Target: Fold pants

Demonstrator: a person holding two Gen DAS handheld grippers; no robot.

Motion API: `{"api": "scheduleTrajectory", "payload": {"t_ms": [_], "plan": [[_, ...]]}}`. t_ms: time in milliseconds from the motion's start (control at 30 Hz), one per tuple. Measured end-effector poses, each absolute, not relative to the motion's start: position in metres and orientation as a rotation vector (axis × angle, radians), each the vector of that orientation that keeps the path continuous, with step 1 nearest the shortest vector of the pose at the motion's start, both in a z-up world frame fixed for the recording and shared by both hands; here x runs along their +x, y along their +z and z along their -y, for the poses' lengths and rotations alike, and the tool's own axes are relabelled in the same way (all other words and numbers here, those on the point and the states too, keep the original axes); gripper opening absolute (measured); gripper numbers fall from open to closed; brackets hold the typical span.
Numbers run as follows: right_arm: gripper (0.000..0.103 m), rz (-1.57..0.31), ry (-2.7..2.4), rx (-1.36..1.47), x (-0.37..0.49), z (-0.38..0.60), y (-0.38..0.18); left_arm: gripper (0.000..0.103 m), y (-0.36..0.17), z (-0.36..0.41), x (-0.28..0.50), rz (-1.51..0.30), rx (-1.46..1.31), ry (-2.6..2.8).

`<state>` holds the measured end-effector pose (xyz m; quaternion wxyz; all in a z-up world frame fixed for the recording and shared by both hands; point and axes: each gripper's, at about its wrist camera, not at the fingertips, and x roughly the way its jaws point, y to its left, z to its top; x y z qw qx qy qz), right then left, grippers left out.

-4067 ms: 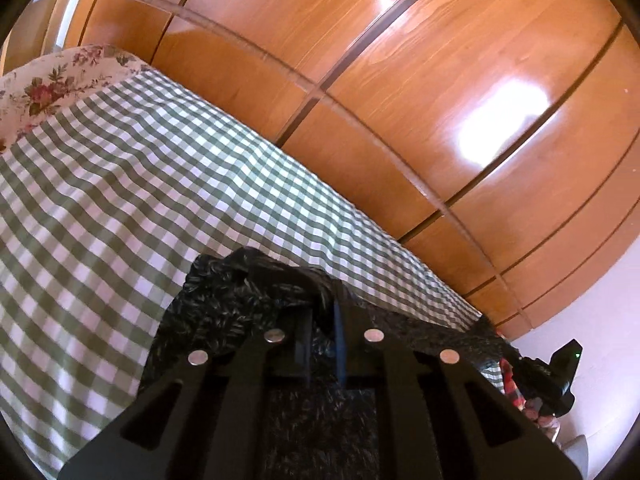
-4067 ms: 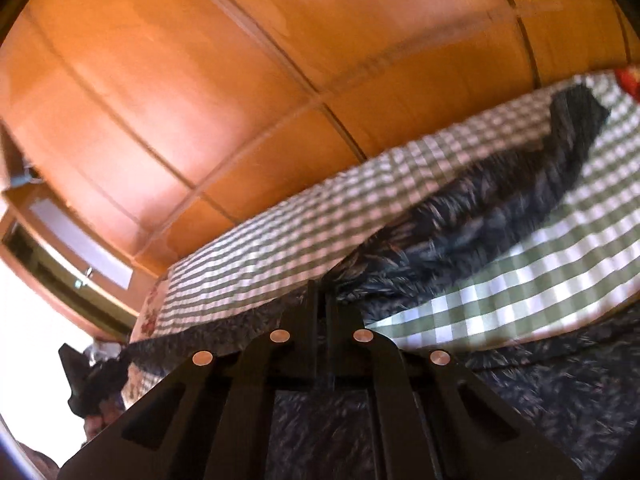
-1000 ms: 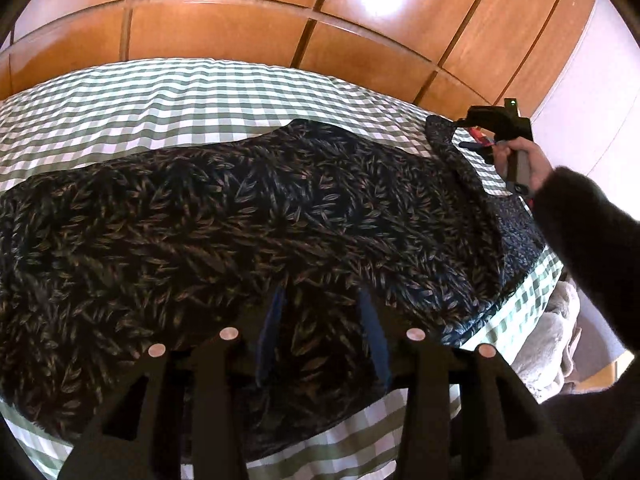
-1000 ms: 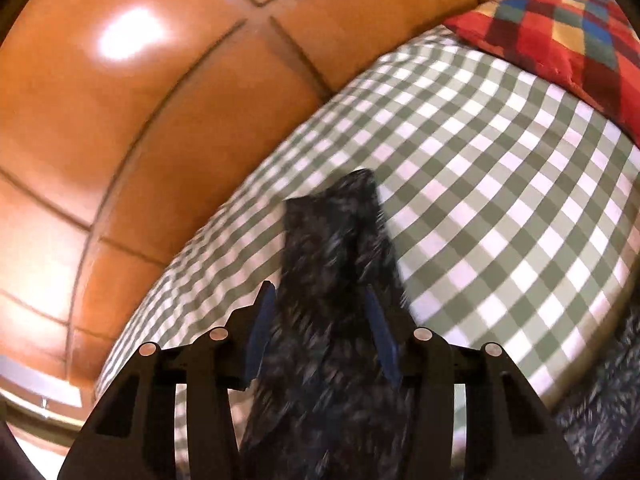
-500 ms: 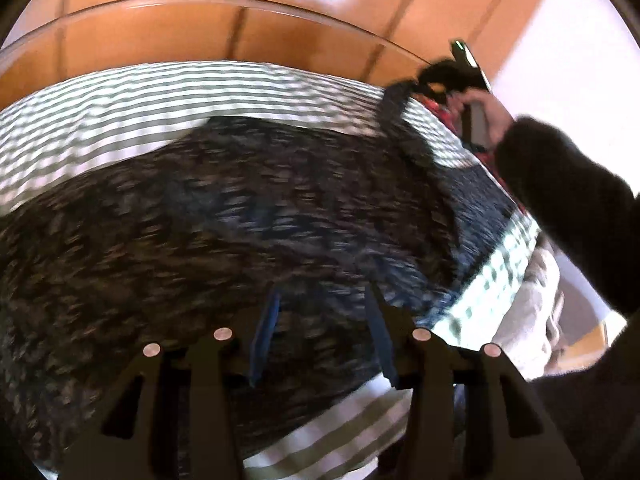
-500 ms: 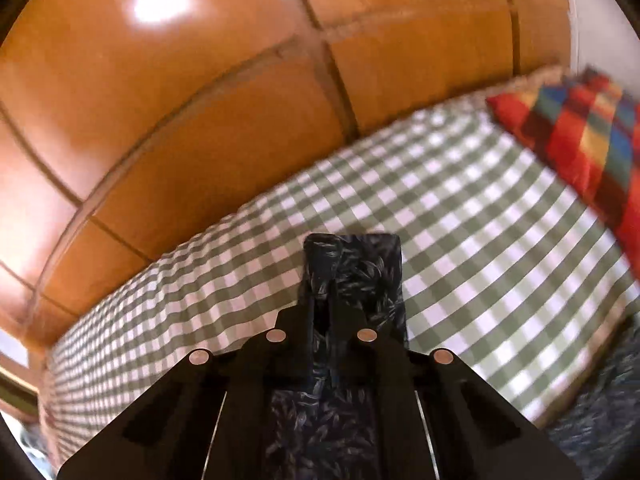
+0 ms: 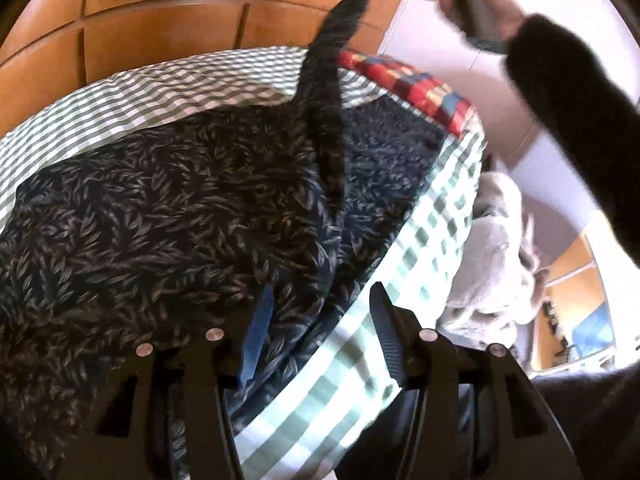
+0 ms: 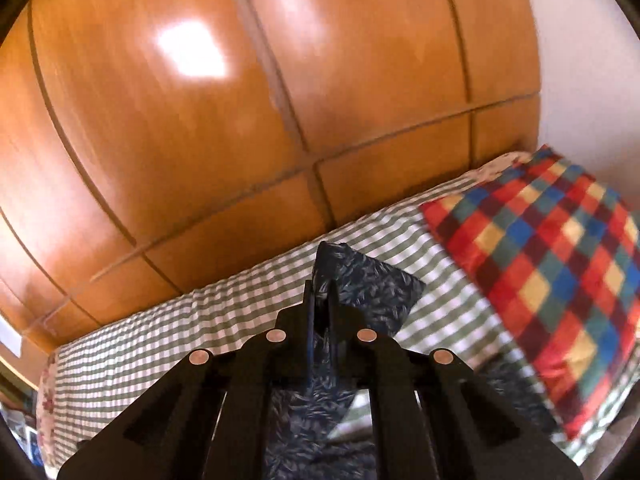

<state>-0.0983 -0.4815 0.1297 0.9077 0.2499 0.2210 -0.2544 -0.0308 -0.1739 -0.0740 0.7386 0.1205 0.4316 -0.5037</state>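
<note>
Home bedroom, gingham-covered bed (image 8: pixel 168 344), wooden wardrobe (image 8: pixel 180 140), plaid pillow (image 8: pixel 560 272)

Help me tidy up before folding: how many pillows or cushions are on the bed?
2 visible. A red-blue-yellow checked cushion lies at one end of the bed; a floral pillow shows only as an edge at the opposite end. Others may be hidden.

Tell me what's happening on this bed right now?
A person is folding dark leaf-print pants spread on a green checked bed. The right gripper is shut on one end of the fabric and holds it lifted above the bed, so a strip hangs from it down to the rest. The left gripper is open near the bed's edge over the pants, holding nothing; its jaws have just been opening. A plaid pillow lies at the far end.
</note>
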Motion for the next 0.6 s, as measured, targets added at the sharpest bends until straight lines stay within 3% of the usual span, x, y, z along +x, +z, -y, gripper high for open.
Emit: {"api": "scheduleTrajectory", "payload": {"t_ms": [167, 300, 333, 600], "plan": [[0.004, -0.465, -0.572, 0.555, -0.147, 0.495, 0.111, 0.046, -0.084, 0.19, -0.033, -0.952, 0.327, -1.086], [0.004, -0.495, -0.631, 0.649, -0.179, 0.519, 0.072, 0.011, -0.086, 0.198, -0.029, -0.938, 0.364, -1.05], [0.004, -0.508, -0.651, 0.666, -0.184, 0.523, 0.063, 0.007, -0.085, 0.196, -0.026, -0.94, 0.356, -1.052], [0.004, -0.525, -0.699, 0.755, -0.211, 0.547, 0.022, 0.003, -0.057, 0.179, -0.012, -0.932, 0.216, -1.14]]}}
